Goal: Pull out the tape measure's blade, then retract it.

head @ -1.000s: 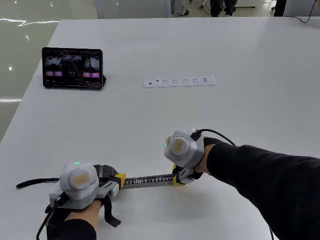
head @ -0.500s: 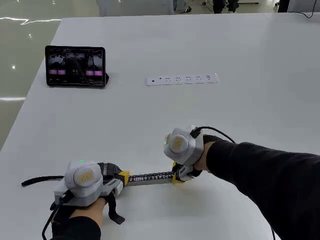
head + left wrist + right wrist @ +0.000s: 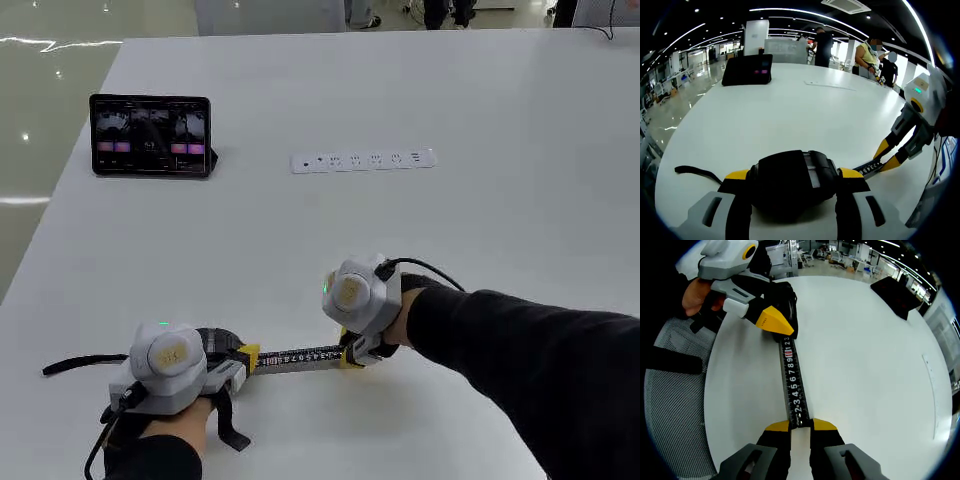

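Currently your left tool [image 3: 238, 362] clamps the black tape measure case [image 3: 790, 182]. Your right tool [image 3: 801, 426], nearby, pinches the end of the blade [image 3: 792, 380].

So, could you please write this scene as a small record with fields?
tape measure case: black, on the white table
blade: partly pulled out, flat on the table, numbers facing up
left gripper: shut on the case
right gripper: shut on the blade's free end
elsewhere on the table: tablet standing, power strip lying flat
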Demonstrator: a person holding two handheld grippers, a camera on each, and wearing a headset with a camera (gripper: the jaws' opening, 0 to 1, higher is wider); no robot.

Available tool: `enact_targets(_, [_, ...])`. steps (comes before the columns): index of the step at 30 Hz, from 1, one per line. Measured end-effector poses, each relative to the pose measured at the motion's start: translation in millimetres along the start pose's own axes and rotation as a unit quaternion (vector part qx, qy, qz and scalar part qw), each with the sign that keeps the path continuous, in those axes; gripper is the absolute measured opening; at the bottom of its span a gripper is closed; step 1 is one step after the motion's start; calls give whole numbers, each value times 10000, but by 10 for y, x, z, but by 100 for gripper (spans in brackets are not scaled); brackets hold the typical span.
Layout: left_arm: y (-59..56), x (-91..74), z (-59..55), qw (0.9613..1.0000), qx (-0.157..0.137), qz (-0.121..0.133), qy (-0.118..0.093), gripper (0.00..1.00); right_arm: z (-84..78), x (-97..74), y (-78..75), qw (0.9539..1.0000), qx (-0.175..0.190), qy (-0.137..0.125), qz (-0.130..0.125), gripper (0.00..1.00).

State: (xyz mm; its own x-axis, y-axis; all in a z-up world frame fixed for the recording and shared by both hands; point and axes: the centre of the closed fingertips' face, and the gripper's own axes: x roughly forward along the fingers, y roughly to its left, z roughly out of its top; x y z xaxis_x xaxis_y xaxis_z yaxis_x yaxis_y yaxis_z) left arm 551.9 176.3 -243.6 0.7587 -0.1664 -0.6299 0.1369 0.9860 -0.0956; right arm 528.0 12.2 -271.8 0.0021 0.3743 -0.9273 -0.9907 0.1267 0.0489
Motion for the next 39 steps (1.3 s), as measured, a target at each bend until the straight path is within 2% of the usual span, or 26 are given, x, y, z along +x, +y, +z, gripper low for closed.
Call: enact_targets(39, [-2, -10, -8, 10000, 11, -21, 37, 64, 186, 72, 21, 10000, -55, -36, -8, 10])
